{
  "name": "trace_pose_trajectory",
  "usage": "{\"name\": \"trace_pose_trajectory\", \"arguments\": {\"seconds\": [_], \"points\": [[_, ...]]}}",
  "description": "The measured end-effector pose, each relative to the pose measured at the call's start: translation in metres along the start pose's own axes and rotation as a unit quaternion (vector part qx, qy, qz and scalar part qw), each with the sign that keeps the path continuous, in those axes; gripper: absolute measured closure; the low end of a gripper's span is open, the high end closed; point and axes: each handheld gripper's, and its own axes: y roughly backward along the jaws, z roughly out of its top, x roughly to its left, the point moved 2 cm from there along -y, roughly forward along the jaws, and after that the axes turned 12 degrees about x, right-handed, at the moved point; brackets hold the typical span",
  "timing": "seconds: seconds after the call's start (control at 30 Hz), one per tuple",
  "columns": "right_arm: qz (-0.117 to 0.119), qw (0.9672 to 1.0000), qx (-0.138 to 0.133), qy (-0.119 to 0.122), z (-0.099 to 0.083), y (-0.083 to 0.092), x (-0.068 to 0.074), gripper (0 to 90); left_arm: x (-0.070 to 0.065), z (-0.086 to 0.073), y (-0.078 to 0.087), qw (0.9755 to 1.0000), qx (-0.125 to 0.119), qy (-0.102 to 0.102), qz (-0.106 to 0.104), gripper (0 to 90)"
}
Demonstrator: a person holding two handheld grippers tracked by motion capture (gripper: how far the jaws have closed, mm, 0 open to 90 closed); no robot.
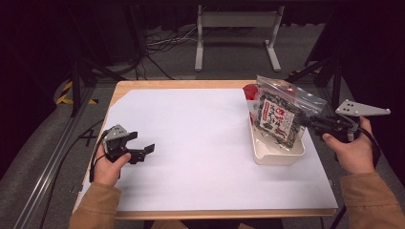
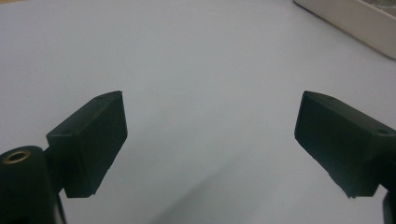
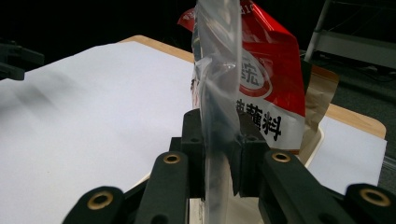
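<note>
Right gripper: the right gripper (image 1: 313, 121) sits at about 3 o'clock on the bench, held in the person's right hand (image 1: 353, 150), with its grey three-cornered plate (image 1: 361, 109) on top. Its jaws are clamped together on the edge of a clear zip bag (image 1: 279, 114).
Clear zip bag: held upright and a little tilted over the white tray (image 1: 282, 155), its lower end inside the tray. It carries a dark printed label with red and white marks. In the right gripper view the clear plastic (image 3: 217, 93) runs edge-on straight up between the two black jaws, pinched flat.
Red packet: a red packet (image 3: 271, 79) with white panels and dark characters stands just behind the bag in the right gripper view; from above, its red top (image 1: 250, 91) shows at the bag's 10 o'clock, at the tray's far end.
White tray: at about 3 o'clock on the bench, near the right edge of the white sheet (image 1: 191, 143) that covers the wooden bench (image 1: 167, 84).
Left gripper: the left gripper (image 1: 143, 151) is at about 8 o'clock on the bench, well apart from the tray, in the person's left hand (image 1: 109, 167). Its jaws stand wide apart with nothing between them; the left gripper view shows bare white sheet (image 2: 210, 93) between them and a corner of the tray (image 2: 355, 18) at 1 o'clock.
</note>
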Motion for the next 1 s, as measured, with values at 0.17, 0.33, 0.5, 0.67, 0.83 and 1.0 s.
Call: {"name": "trace_pose_trajectory", "arguments": {"seconds": [0.17, 0.33, 0.5, 0.67, 0.83, 1.0], "points": [[0.002, 0.9999, -0.001, -0.013, -0.009, -0.005, -0.001, 77.8, -0.002, 0.0, 0.0, 1.0, 0.001, 0.001, -0.001, 10.1], [0.007, 0.9995, -0.003, -0.03, -0.02, -0.008, -0.002, 77.7, -0.002, -0.001, 0.0, 1.0, 0.002, -0.001, -0.001, 10.1], [0.005, 0.9994, -0.011, -0.031, -0.027, -0.008, -0.004, 77.7, -0.004, -0.004, 0.003, 1.0, 0.004, 0.002, 0.001, 10.0], [0.01, 0.9987, -0.023, -0.043, -0.033, -0.01, -0.01, 77.5, -0.001, -0.01, 0.008, 0.9999, 0.002, 0.009, 0.004, 10.0], [0.013, 0.9982, -0.029, -0.05, -0.032, -0.011, -0.013, 77.3, -0.002, -0.01, 0.012, 0.9997, -0.02, 0.009, 0.004, 11.2], [0.01, 0.9981, -0.036, -0.049, -0.028, -0.011, -0.009, 76.9, -0.004, -0.011, 0.017, 0.9996, -0.029, 0.004, 0.001, 10.8]]}}
